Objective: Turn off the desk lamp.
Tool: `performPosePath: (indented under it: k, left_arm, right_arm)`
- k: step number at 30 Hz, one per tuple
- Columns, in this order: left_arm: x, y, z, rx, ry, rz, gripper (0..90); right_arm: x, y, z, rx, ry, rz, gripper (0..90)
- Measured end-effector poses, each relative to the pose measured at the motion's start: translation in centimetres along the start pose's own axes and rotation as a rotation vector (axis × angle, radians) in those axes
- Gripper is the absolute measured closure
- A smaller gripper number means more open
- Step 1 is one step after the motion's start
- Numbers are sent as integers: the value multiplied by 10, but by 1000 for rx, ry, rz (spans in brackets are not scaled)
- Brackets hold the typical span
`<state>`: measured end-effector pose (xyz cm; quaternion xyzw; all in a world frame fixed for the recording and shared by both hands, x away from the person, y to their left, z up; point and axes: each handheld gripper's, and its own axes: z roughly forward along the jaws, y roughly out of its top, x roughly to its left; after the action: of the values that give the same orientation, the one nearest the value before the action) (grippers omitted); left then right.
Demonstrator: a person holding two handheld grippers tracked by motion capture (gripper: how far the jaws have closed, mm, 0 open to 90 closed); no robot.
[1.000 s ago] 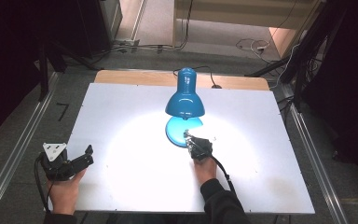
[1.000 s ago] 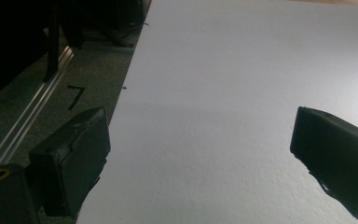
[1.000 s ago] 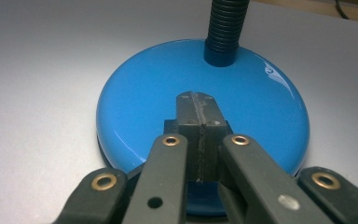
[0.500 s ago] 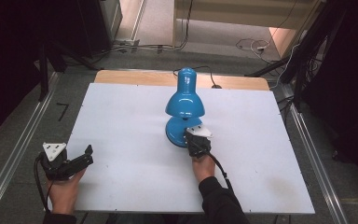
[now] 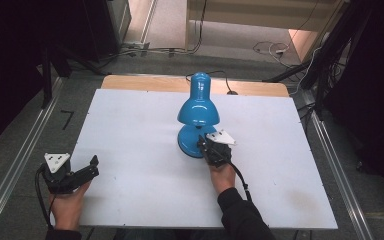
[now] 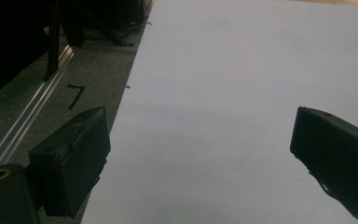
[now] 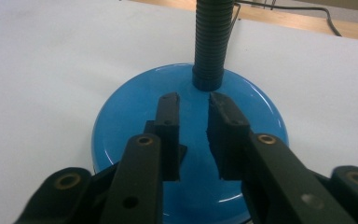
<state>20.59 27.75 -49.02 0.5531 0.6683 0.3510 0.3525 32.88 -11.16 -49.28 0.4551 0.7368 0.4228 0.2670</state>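
At the centre of the white table point(image 5: 130, 125), toward its far edge, stands the blue desk lamp point(image 5: 198, 107), unlit, its shade tilted down over its round base point(image 7: 135, 116). The right gripper point(image 7: 193, 109) hovers over the near part of that base; its jaws have just been opening to a narrow gap, with nothing pinched between them. The left gripper point(image 5: 91, 167) rests at the near left table edge, jaws spread wide and empty. Judged from this, the switching-off step appears complete; only withdrawing the right gripper remains.
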Motion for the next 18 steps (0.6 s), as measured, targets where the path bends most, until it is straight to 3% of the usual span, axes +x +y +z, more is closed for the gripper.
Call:
performPosePath:
  k: [5, 7, 13, 18]
  left_arm:
    - [-1, 0, 1, 2, -3, 2, 55]
    - [-1, 0, 1, 2, -2, 2, 54]
    - [-2, 0, 1, 4, 0, 4, 54]
    - [-1, 0, 0, 1, -1, 2, 54]
  right_arm:
    - [-7, 5, -5, 9, 18, -5, 578]
    - [-9, 6, -7, 11, 26, -9, 482]
    - [-13, 8, -6, 75, 66, -39, 294]
    - [-17, 8, -9, 83, 83, -38, 241]
